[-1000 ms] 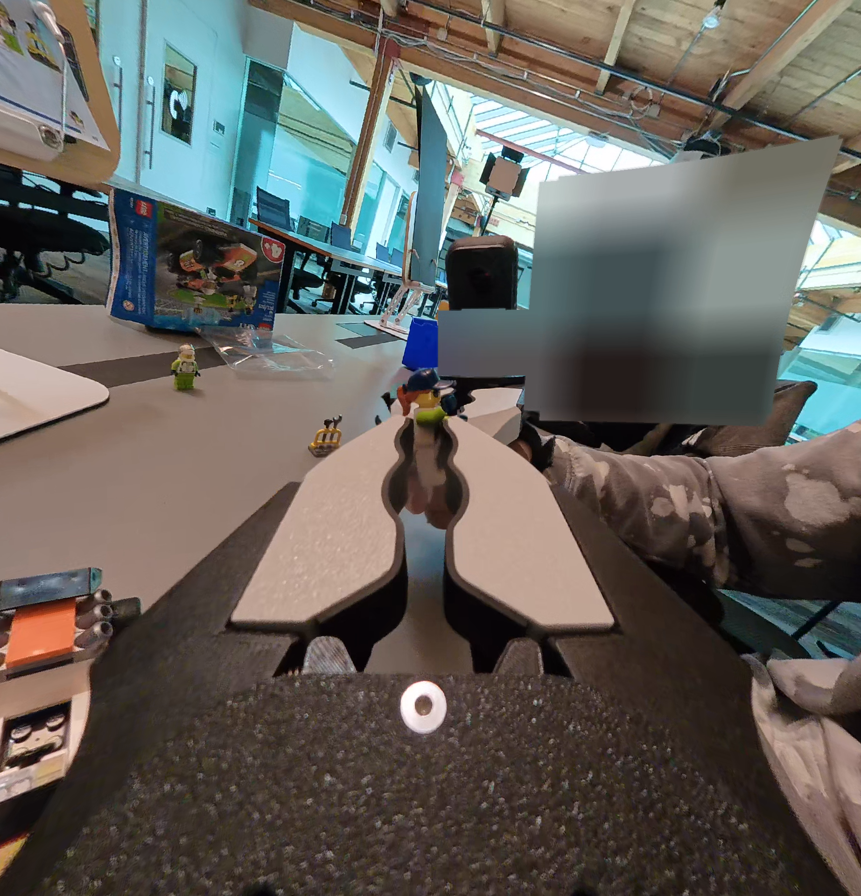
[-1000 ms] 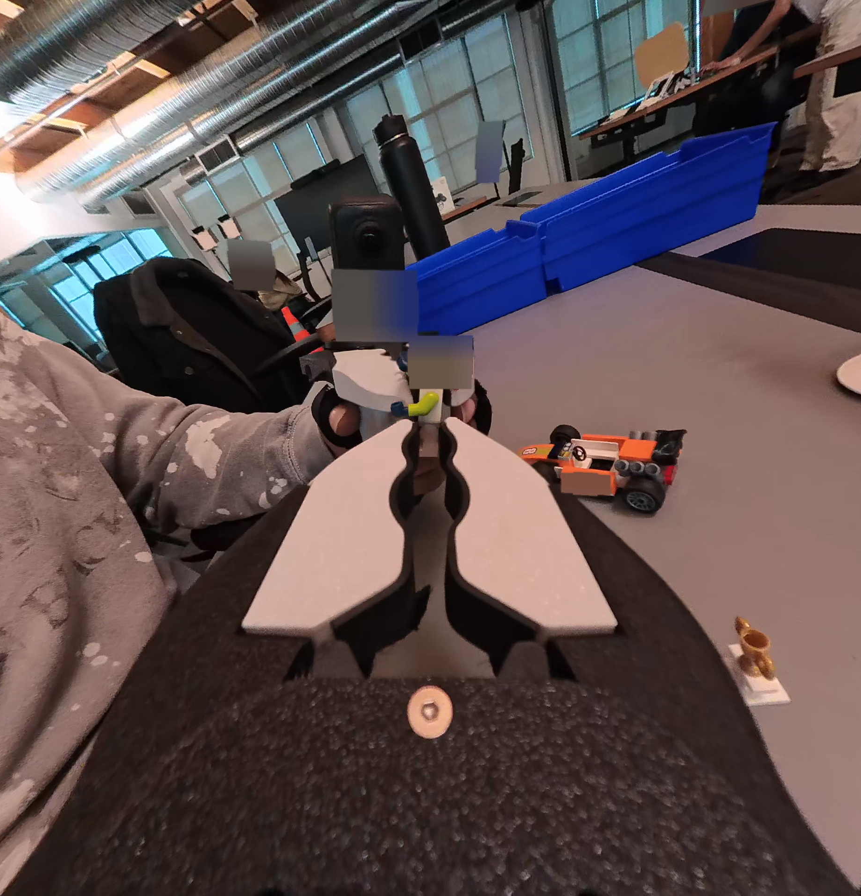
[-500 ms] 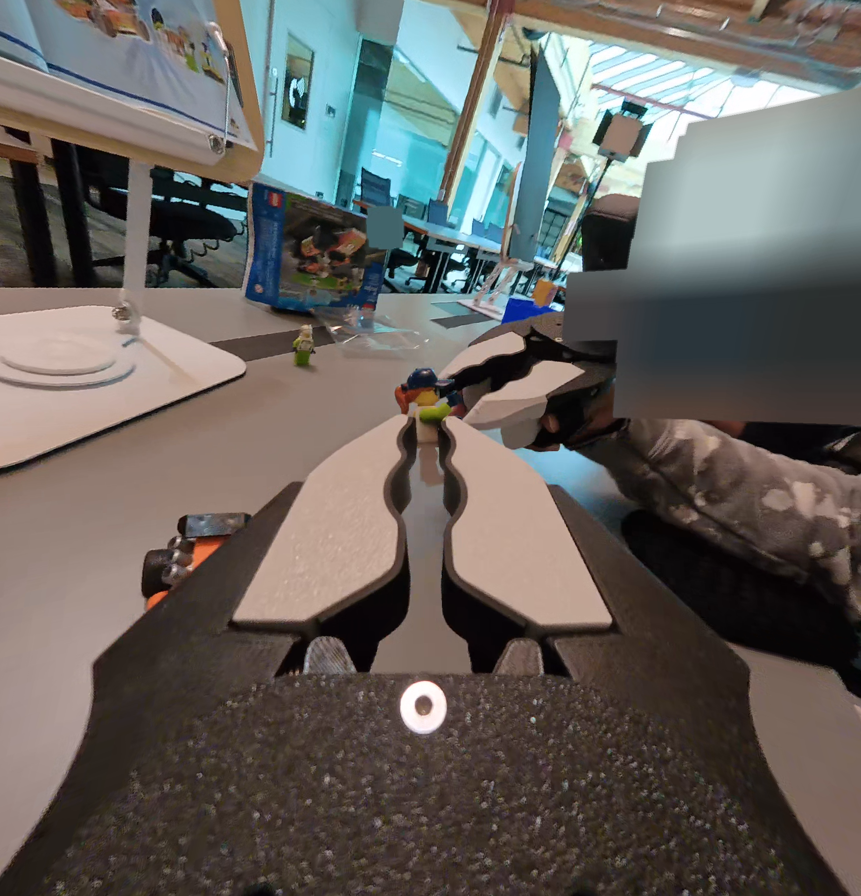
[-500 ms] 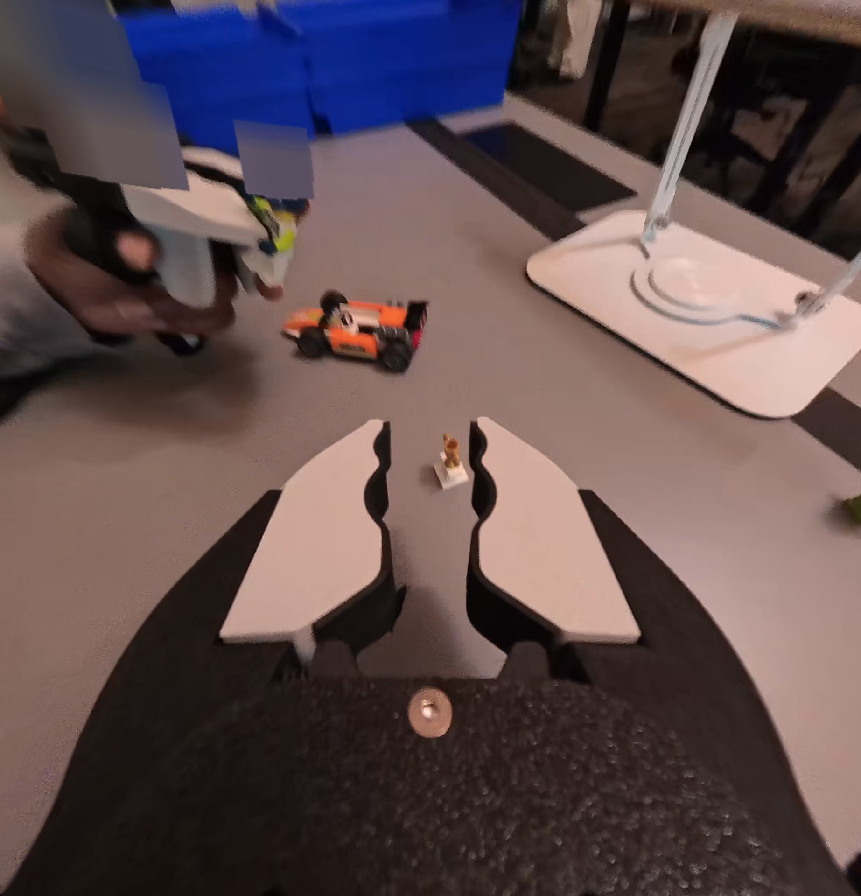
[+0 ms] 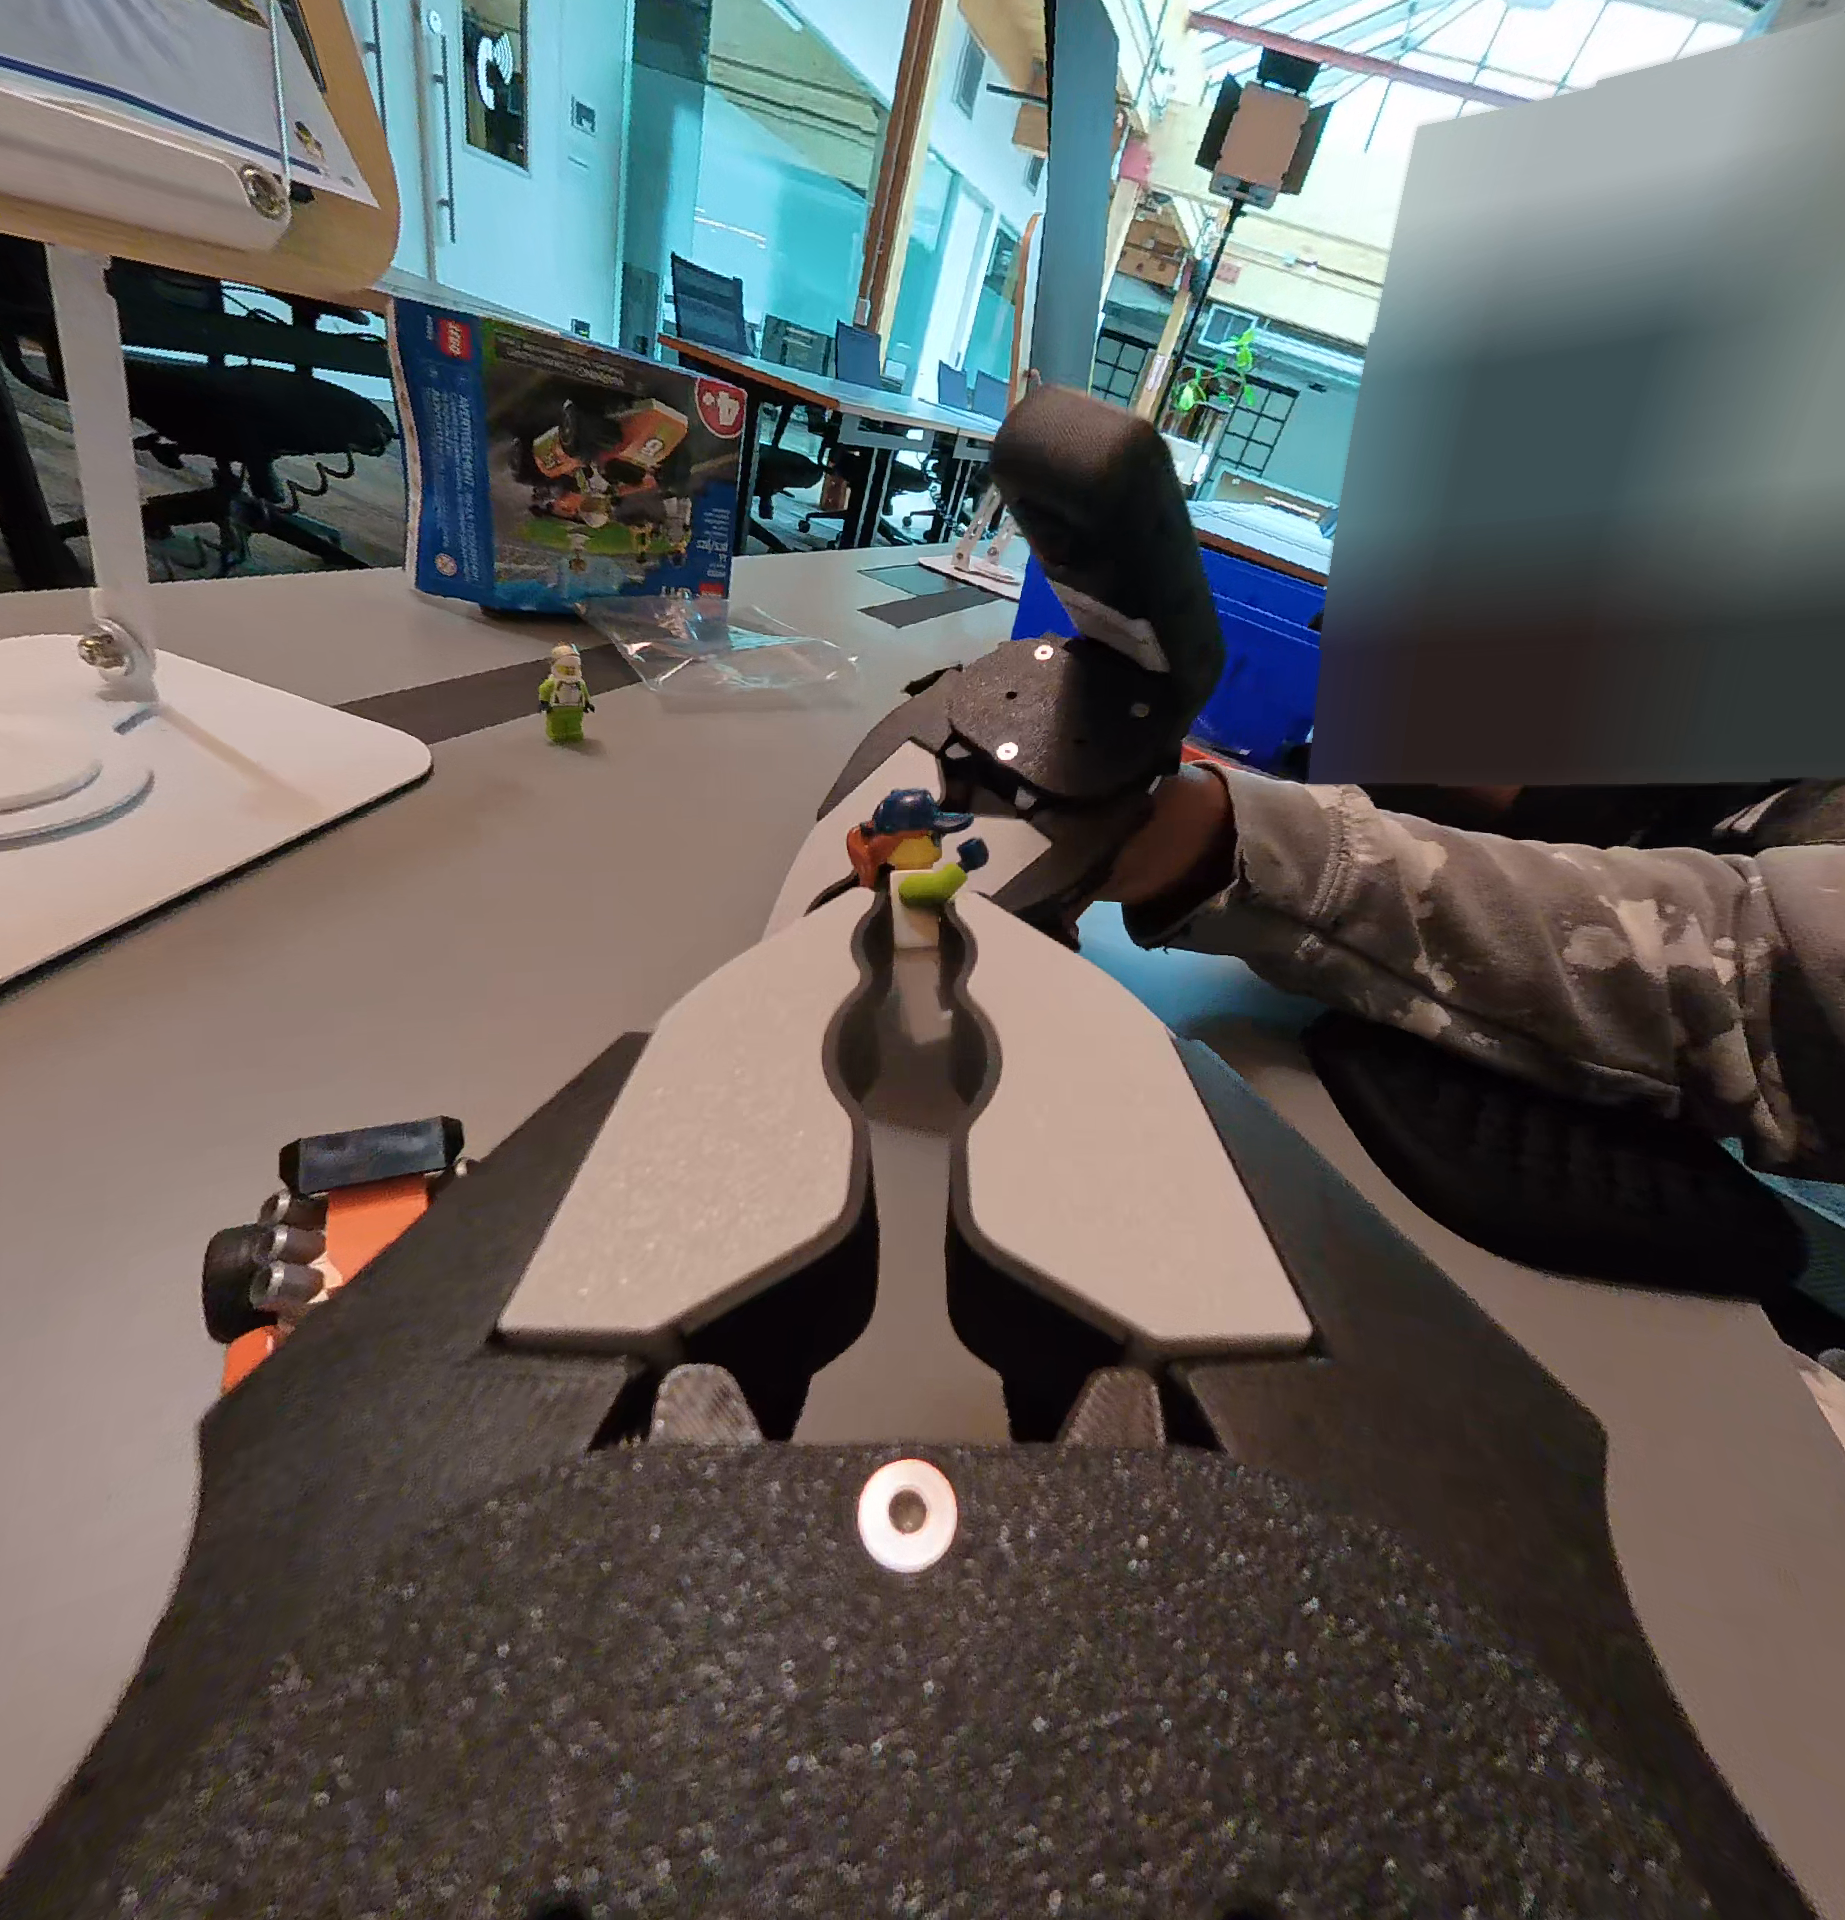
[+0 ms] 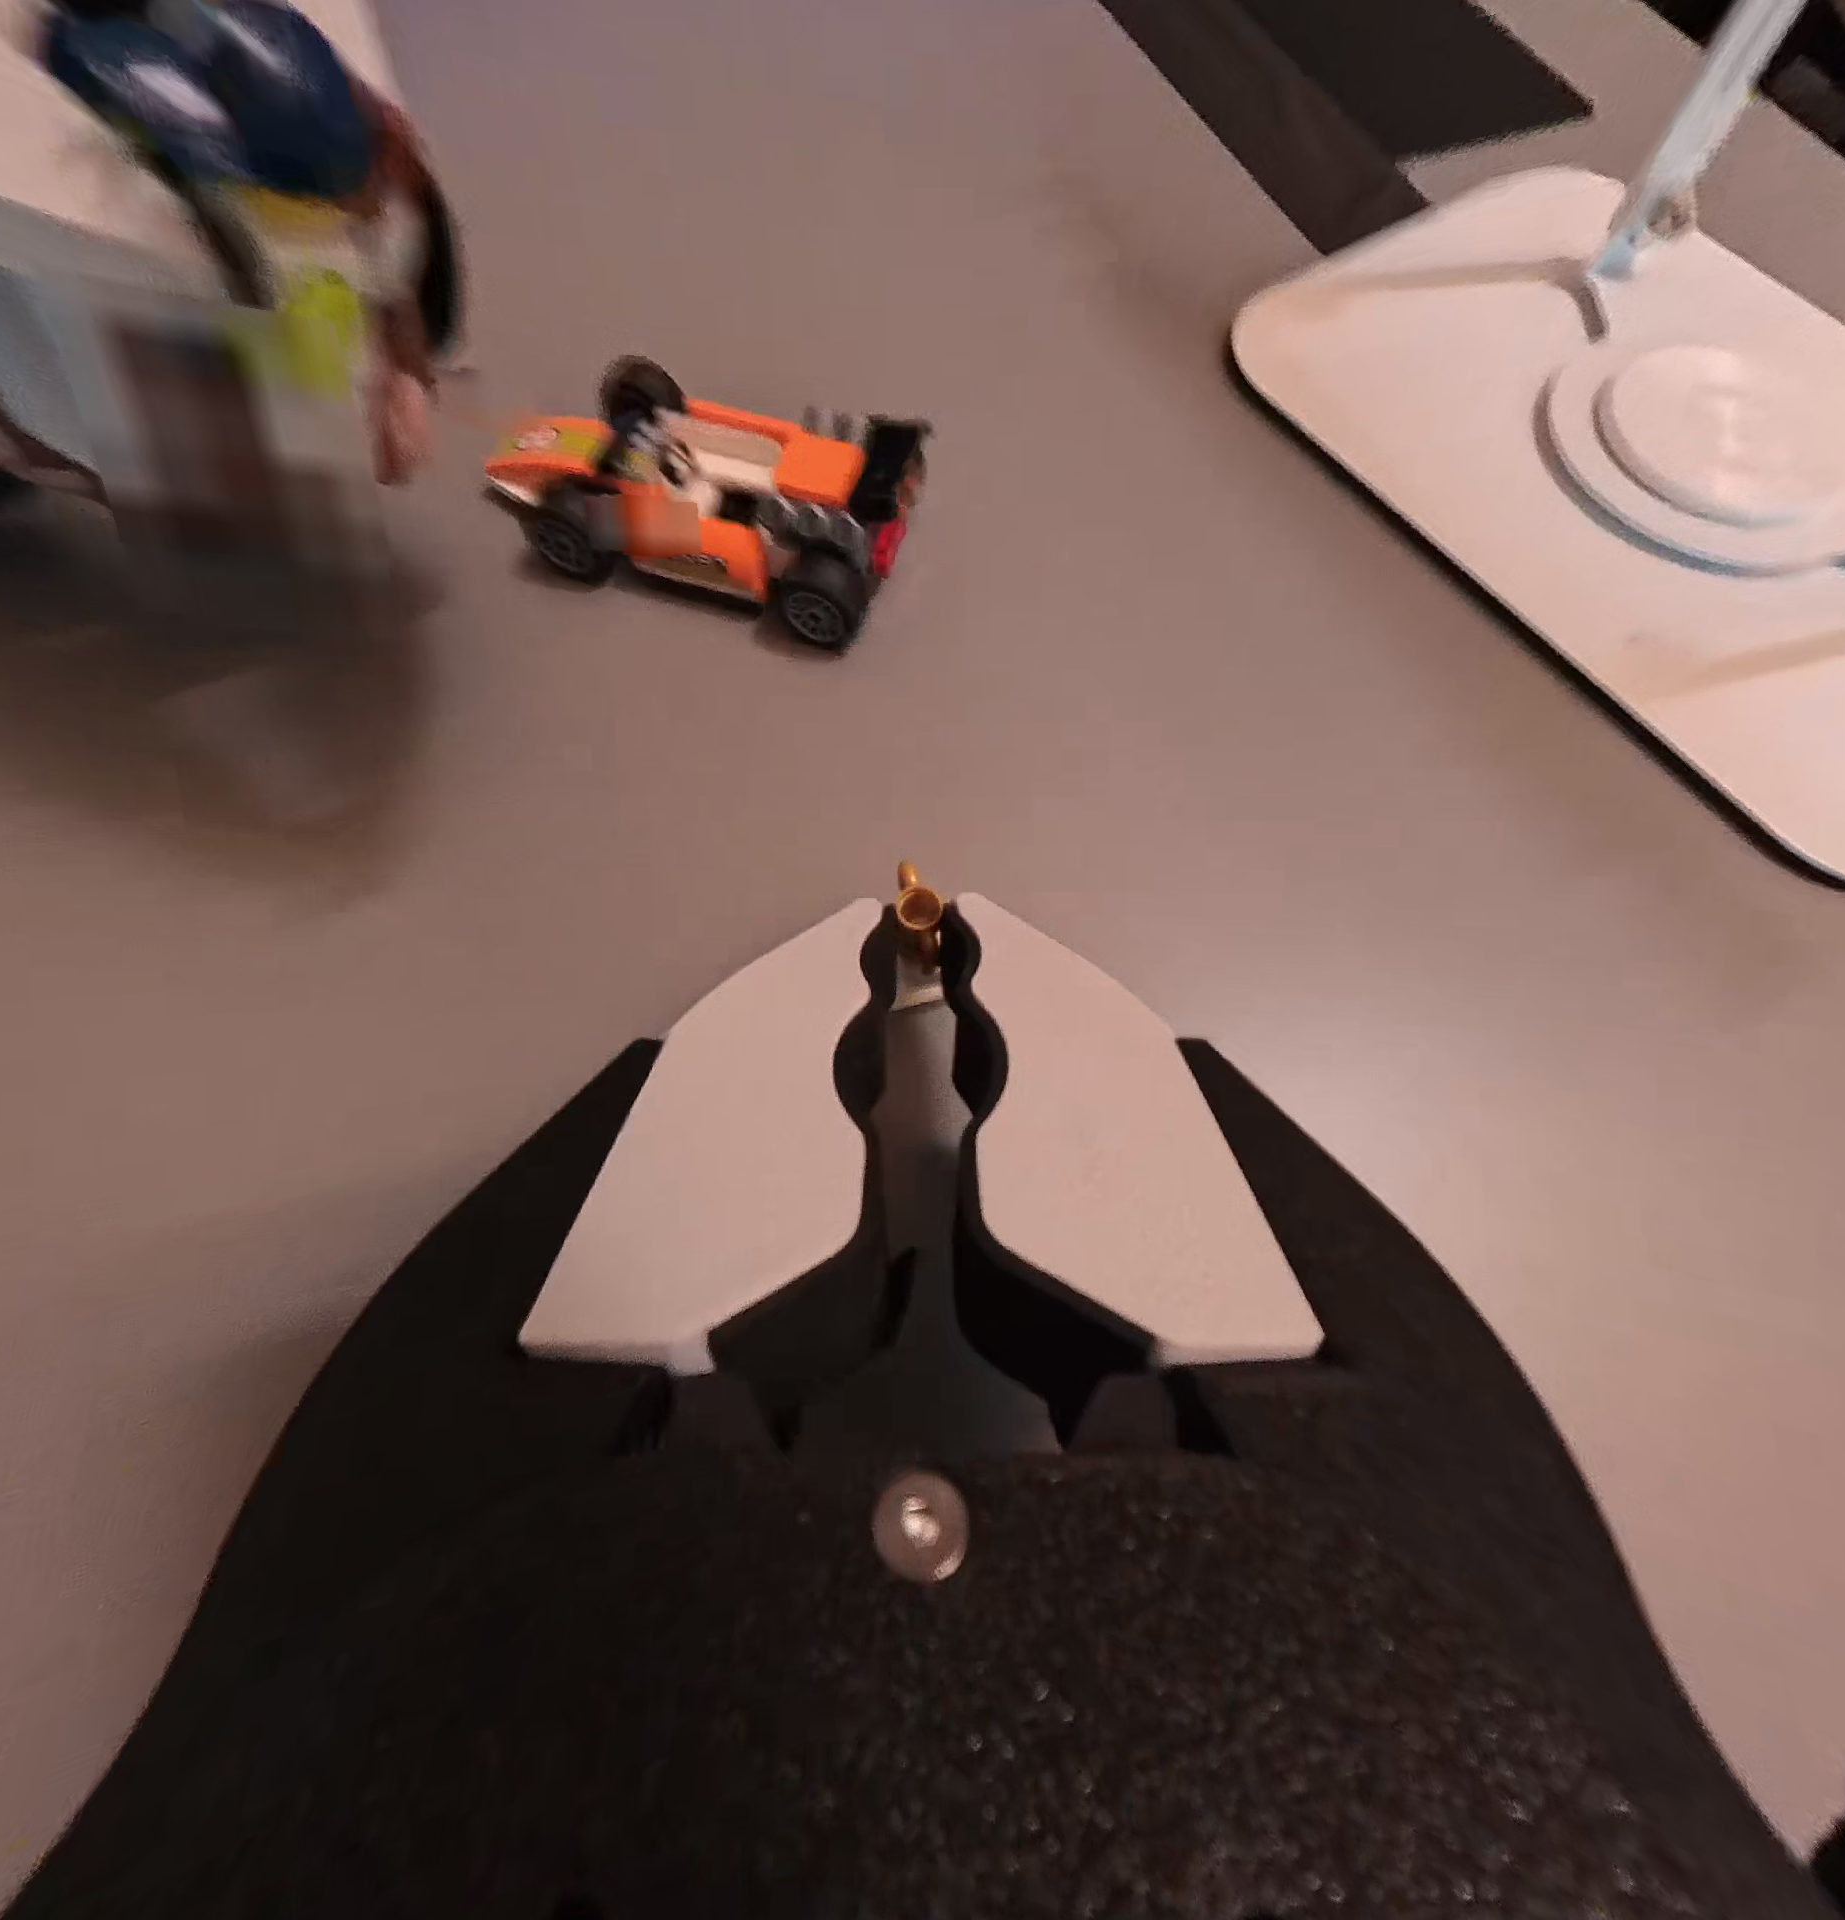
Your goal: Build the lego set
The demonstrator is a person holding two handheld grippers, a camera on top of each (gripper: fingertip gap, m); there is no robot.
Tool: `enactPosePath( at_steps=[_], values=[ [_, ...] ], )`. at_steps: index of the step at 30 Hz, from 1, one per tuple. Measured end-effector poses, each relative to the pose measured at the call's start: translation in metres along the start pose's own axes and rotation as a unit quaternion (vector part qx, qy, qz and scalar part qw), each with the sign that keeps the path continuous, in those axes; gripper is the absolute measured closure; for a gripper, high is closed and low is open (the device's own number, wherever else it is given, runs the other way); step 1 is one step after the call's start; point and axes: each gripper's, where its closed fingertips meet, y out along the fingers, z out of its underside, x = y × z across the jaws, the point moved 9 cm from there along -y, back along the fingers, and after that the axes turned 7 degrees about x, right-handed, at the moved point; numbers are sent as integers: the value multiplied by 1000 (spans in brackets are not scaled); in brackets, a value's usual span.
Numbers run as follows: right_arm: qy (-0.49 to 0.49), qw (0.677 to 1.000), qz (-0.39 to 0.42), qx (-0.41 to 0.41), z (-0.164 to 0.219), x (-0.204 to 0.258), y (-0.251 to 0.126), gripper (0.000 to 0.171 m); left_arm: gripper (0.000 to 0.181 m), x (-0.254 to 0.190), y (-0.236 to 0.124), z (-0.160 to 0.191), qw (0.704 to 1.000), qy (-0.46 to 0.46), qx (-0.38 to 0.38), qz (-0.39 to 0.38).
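My left gripper (image 5: pixel 913 920) is shut on a minifigure (image 5: pixel 913 847) with a blue cap, lime arms and white legs, and holds it upright above the grey table (image 5: pixel 482 987). In the right wrist view this minifigure (image 6: pixel 315 301) is blurred at the top left. My right gripper (image 6: pixel 918 925) points down at the table and is shut on a small gold trophy (image 6: pixel 916 906) with a white base. It also shows in the left wrist view (image 5: pixel 1063 727), just beyond the minifigure. The orange race car (image 6: pixel 710 509) stands on the table ahead of the right gripper and shows at the left wrist view's lower left (image 5: pixel 315 1236).
A second minifigure (image 5: pixel 565 696) stands farther back. Behind it are the set's box (image 5: pixel 575 468) and a clear plastic bag (image 5: pixel 731 655). A white stand base (image 5: pixel 118 769) (image 6: pixel 1624 499) lies at the side. A blue bin (image 5: pixel 1261 665) stands at the back right. My hands' fingertips stand some 10 centimeters from each other.
My right gripper left the minifigure, opened, swung down to the table and closed on the gold trophy. My left gripper kept hold of the minifigure and turned slightly.
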Motion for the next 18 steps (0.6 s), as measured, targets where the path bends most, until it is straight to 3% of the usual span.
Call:
enactPosePath(
  at_steps=[3, 6, 18],
  values=[
    [6, 987, -111, -115, -12, 15, -21, 164, 173, -2, 0, 1, 1000, 9, 6, 1],
    [5, 970, -174, -172, -20, 26, -36, 164, 173, -5, 1, 1, 1000, 21, 10, 4],
    [-36, 970, -168, -171, -26, 45, -33, 164, 173, -10, 6, 3, 999, 15, 30, 25]
  ],
)
